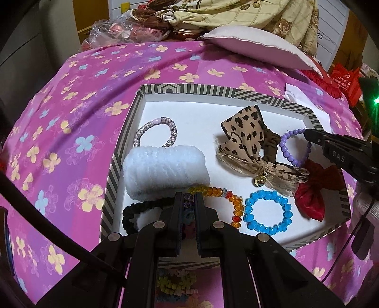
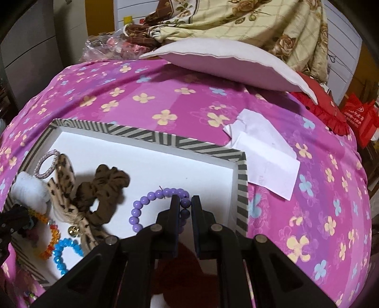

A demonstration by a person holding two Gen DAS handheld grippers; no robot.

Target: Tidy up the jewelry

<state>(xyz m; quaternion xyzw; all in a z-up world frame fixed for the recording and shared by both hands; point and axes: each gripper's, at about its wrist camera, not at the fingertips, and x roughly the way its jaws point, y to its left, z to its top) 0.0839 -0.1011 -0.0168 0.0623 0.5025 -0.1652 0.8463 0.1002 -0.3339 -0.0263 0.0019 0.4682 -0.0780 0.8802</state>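
Note:
A striped-rim box [image 1: 165,88] with a white floor holds the jewelry. My left gripper [image 1: 188,197] is shut on the multicolour bead bracelet [image 1: 238,205], low over the box's near side. My right gripper [image 2: 185,201] is shut on the purple bead bracelet [image 2: 138,208], which also shows in the left wrist view [image 1: 287,155] at the box's right side. Also inside lie a blue bead bracelet [image 1: 267,212], a white fluffy scrunchie [image 1: 165,169], a leopard bow with a bell [image 1: 246,142], a silver bead band [image 1: 155,132], a black scrunchie [image 1: 135,214] and a red bow [image 1: 315,189].
The box sits on a pink flowered cloth [image 1: 71,142]. A white pillow [image 2: 225,64] and a floral quilt [image 2: 248,21] lie behind. White paper [image 2: 265,156] lies by the box's far right corner [image 2: 241,161]. More beaded pieces [image 1: 175,284] lie under my left gripper.

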